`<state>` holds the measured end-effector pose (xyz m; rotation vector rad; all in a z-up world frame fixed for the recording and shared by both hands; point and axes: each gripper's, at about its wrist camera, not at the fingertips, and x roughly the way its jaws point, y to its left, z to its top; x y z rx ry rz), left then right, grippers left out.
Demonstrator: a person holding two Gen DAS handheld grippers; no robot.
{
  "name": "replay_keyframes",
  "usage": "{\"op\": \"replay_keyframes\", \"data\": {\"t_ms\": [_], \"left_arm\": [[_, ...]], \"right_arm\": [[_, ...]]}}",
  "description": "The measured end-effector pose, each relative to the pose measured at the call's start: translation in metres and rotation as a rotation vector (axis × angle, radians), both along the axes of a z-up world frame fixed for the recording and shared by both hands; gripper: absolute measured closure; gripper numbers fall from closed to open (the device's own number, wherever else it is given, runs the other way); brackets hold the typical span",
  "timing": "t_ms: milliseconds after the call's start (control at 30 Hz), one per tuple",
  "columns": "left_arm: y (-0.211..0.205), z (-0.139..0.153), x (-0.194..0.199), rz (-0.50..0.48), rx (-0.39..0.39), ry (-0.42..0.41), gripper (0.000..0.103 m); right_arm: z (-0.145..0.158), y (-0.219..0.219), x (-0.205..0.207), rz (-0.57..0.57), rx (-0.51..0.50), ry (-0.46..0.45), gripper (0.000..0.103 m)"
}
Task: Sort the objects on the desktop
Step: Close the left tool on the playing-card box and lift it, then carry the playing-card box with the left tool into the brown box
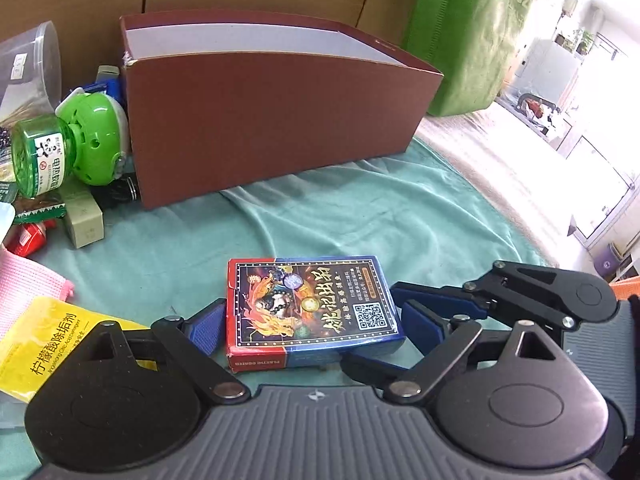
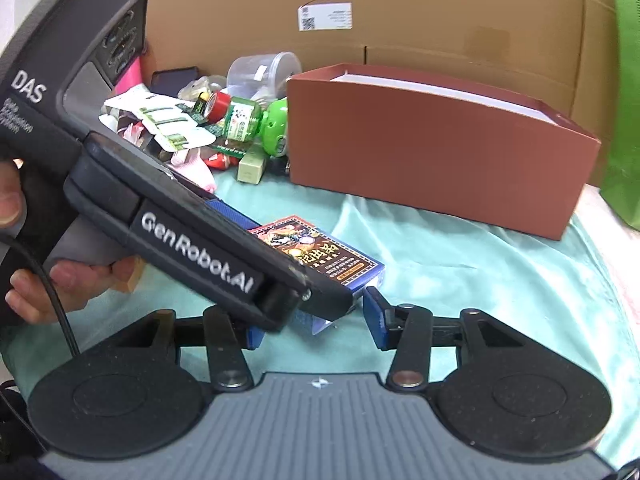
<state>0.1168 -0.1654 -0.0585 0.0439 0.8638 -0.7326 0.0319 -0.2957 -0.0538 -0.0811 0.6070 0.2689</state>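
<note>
Evidently the pick-up step is in hand: the card box [image 1: 310,312] lies flat on the teal cloth [image 1: 360,216], in front of the brown box [image 1: 276,120] and well short of it. The left gripper [image 1: 308,324] is spread wide around the card box, one pad by each short end, not yet clamped. The right gripper [image 2: 316,326] hovers open just behind (nothing between its pads). The card box's long axis runs across the brown box's front wall, its red end toward the clutter pile [image 1: 68,152]. Next, I judge, the left jaws must close on the ends, then lift toward the brown box.
</note>
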Motion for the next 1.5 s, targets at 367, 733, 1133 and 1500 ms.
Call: {"op": "replay_keyframes", "data": {"t_ms": [367, 733, 1133, 1500], "left_arm": [[0.016, 0.005, 0.011, 0.050, -0.030, 0.011, 0.010], [0.010, 0.001, 0.010, 0.037, 0.010, -0.042, 0.026], [0.019, 0.049, -0.005, 0.075, -0.066, -0.133, 0.033], [0.004, 0.112, 0.042, 0.137, -0.141, -0.234, 0.033]], "right_arm": [[-0.007, 0.003, 0.007, 0.001, 0.001, 0.008, 0.048], [-0.013, 0.010, 0.014, 0.006, 0.000, 0.003, 0.048], [0.024, 0.009, -0.008, 0.016, -0.018, -0.113, 0.051], [0.084, -0.003, 0.029, 0.021, -0.075, -0.277, 0.054]]}}
